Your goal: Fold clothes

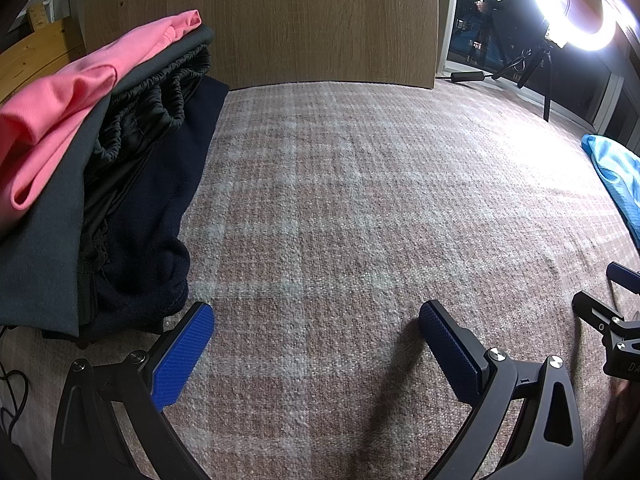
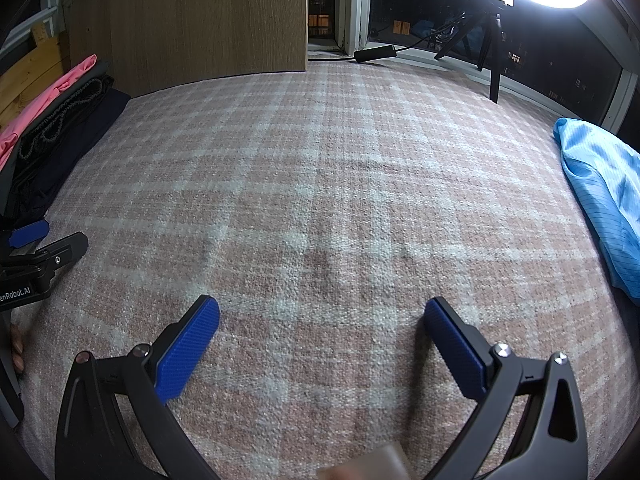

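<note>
Over blanket (image 1: 320, 200): both grippers empty, wide.

A stack of folded clothes (image 1: 100, 168) lies left on the blanket (image 1: 360, 200). A loose garment (image 2: 600, 192) lies far right (well apart), a board (image 1: 260, 20) behind.
</note>
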{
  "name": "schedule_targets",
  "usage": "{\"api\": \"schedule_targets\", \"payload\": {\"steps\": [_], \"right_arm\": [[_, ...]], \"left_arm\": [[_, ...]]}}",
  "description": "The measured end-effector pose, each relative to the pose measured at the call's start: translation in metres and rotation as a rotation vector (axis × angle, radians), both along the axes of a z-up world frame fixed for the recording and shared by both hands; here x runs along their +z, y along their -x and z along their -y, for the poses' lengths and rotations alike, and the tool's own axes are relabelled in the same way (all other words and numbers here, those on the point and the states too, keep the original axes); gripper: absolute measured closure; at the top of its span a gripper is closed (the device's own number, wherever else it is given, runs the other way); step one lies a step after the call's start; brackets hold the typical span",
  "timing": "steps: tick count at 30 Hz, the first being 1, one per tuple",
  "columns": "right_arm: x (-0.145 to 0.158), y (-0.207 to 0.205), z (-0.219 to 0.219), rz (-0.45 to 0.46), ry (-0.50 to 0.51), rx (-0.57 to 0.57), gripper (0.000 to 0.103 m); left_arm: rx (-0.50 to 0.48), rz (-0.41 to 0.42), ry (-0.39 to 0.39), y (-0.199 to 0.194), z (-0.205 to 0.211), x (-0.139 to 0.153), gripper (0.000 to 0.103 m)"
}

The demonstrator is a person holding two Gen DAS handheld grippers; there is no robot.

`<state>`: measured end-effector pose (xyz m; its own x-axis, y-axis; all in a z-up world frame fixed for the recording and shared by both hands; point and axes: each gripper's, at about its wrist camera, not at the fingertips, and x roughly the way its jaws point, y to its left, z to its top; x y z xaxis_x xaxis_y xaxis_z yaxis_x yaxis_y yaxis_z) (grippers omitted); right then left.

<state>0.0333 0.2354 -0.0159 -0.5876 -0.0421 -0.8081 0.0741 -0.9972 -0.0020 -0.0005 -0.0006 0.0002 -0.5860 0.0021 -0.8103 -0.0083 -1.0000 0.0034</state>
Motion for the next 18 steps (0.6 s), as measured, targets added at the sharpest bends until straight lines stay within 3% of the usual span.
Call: {"api": "schedule_targets", "payload": {"steps": [18], "right_arm": [[-0.0001,0.0001,-0.0026,-0.001,0.000,-0.004,0.000]], "left_arm": [[0.009,0.001,-0.002,0.0037,0.0012,0.0003,0.000]]}}
